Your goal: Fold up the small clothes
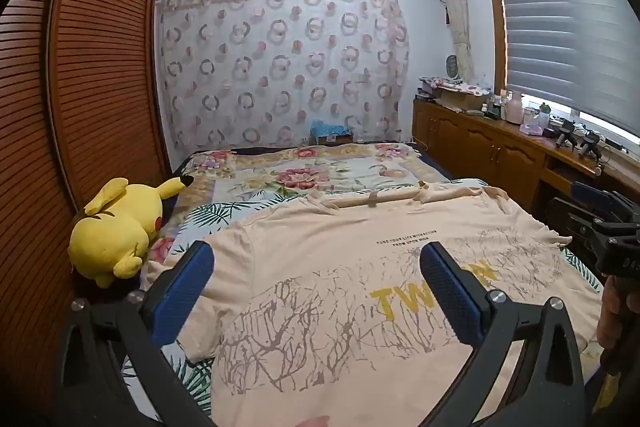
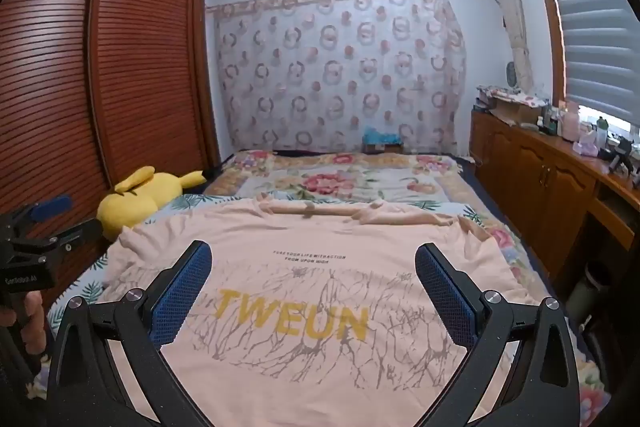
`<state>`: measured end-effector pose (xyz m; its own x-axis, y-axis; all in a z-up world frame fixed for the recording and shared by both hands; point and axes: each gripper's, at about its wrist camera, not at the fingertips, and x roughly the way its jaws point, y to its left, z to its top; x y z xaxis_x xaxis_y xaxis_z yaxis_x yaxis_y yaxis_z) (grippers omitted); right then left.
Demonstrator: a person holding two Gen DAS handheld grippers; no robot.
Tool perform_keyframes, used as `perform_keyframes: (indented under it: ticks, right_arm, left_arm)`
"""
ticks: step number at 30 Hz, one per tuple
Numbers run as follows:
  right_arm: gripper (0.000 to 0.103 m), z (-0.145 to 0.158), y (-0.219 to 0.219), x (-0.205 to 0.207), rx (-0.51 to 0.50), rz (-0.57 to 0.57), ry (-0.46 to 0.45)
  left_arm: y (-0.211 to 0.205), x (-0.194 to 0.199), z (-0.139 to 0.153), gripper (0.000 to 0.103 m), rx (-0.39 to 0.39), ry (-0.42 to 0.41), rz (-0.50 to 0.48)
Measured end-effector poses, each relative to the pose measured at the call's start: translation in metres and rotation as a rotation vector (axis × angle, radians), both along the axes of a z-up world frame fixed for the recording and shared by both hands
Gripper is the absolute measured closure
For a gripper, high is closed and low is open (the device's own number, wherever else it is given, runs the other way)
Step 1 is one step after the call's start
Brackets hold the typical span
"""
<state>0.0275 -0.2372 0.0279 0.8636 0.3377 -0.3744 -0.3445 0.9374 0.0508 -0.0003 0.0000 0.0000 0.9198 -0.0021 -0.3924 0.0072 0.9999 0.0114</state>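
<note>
Both hand-held grippers [image 1: 316,291] [image 2: 312,291] agape above flat T-shirt [image 2: 320,347].

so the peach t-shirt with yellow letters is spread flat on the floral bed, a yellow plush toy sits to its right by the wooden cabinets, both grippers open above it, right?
Not quite: the yellow plush toy lies left of the peach t-shirt, beside the slatted wooden wardrobe, as both wrist views show. The rest holds.

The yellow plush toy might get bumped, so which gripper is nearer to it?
Left. The left gripper hangs over the T-shirt's side nearest the yellow plush toy. The right gripper is farther across the shirt, toward the cabinet side.
</note>
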Motion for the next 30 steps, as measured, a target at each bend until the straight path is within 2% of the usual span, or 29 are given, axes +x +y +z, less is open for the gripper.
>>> perform_keyframes:
  ticks: [30]
  right_arm:
    - [0.000,0.0011,0.0001,-0.0017,-0.002,0.000,0.001]
  left_arm:
    - [0.0026,-0.0047,0.0041,0.000,-0.026,-0.014,0.032]
